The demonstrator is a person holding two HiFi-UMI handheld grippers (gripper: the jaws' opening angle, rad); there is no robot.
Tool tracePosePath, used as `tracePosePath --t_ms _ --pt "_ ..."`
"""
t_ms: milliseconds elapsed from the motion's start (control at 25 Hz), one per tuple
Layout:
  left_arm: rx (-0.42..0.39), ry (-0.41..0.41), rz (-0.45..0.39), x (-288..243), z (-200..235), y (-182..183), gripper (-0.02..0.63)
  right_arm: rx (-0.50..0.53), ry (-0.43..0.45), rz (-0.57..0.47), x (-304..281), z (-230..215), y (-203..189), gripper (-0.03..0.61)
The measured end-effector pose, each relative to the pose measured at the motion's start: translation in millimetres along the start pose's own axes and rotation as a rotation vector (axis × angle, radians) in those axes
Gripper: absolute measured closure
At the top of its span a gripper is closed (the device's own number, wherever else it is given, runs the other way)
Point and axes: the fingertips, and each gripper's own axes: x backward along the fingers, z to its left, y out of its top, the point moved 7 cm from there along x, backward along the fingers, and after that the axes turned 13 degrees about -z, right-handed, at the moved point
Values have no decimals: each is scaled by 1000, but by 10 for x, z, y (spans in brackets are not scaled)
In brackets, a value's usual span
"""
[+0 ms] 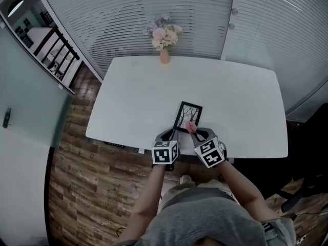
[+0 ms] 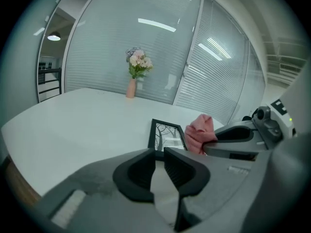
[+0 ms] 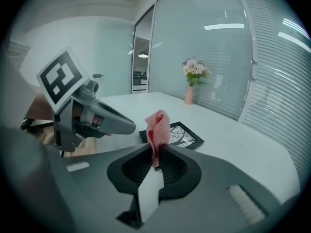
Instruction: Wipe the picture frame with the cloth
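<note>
A white tabletop [image 1: 230,101] seen from above, with a person standing at the middle of its near edge and holding a hand-held gripper in each hand. A black frame [image 1: 188,116] with a drawing of bare trees lies flat on the tabletop close to that near edge, well clear of both side edges. The right hand-held gripper [image 3: 156,152] has its jaws closed on a pink cloth [image 3: 159,130], which is pinched at its lower end and stands up in a loose bunch above the jaw tips. In the head view the cloth sits over the near right part of the frame; whether it touches the frame is unclear. The left hand-held gripper [image 2: 159,152] sits just beside the right one, pointing at the frame's near left corner. Its jaws are almost together, with only a thin gap between them, and nothing is held in that gap. Their tips are right at the frame's near edge, but contact cannot be made out. At the middle of the far edge stands a pink vase [image 1: 164,56] of pale flowers [image 1: 164,35], in front of a glass wall with blinds.
</note>
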Motion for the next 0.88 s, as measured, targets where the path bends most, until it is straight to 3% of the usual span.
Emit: tracePosePath --t_ms 160,320,880 --pt "-40 -6 -41 288 -240 -9 572 -43 14 -35 394 144 28 538" --pt "-14 19 -85 617 -503 -48 612 -70 16 -84 784 226 -6 538" --pt "11 25 -153 1683 -1642 -492 612 -152 51 -158 2181 543 -317 540"
